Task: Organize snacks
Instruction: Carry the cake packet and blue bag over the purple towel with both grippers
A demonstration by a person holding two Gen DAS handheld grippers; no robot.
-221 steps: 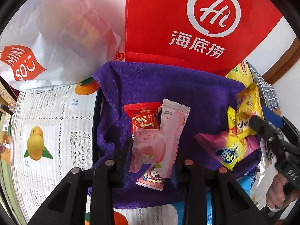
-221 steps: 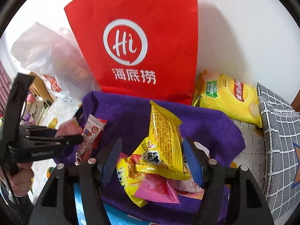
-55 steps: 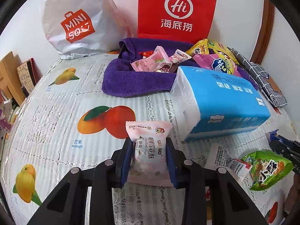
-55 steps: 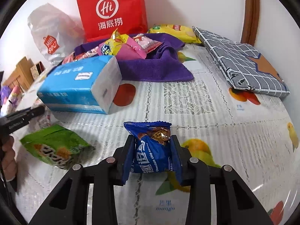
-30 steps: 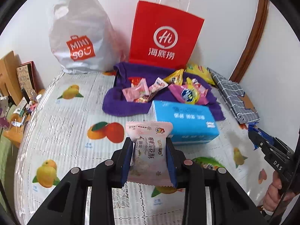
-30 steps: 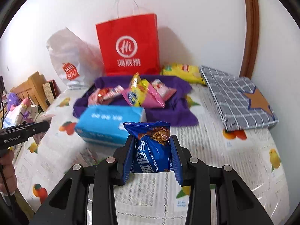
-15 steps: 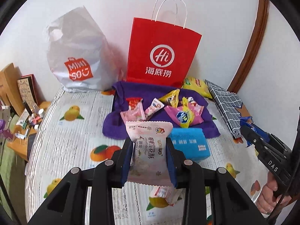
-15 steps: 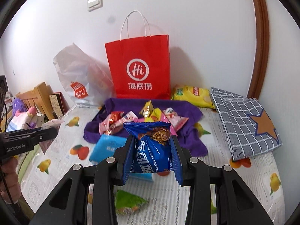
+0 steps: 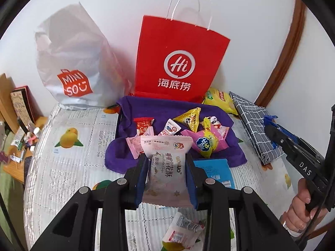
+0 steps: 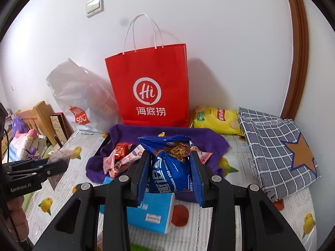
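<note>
Left wrist view: two grippers, each with one snack clamped, held above the tabletop.

My left gripper [image 9: 166,175] has its jaws clamped on one pale pink snack packet [image 9: 166,163]; my right gripper [image 10: 170,173] has its jaws clamped on one blue cookie bag [image 10: 170,167]. Behind them stand two bags, one red paper bag [image 9: 178,62] and one white plastic bag [image 9: 71,62], with one purple towel [image 9: 159,108] carrying roughly eight small snacks, overlapping and hard to count. One blue tissue pack [image 10: 150,211] is partly hidden by my jaws. One yellow chip bag [image 10: 215,119] lies beside one checked cloth [image 10: 274,146].
</note>
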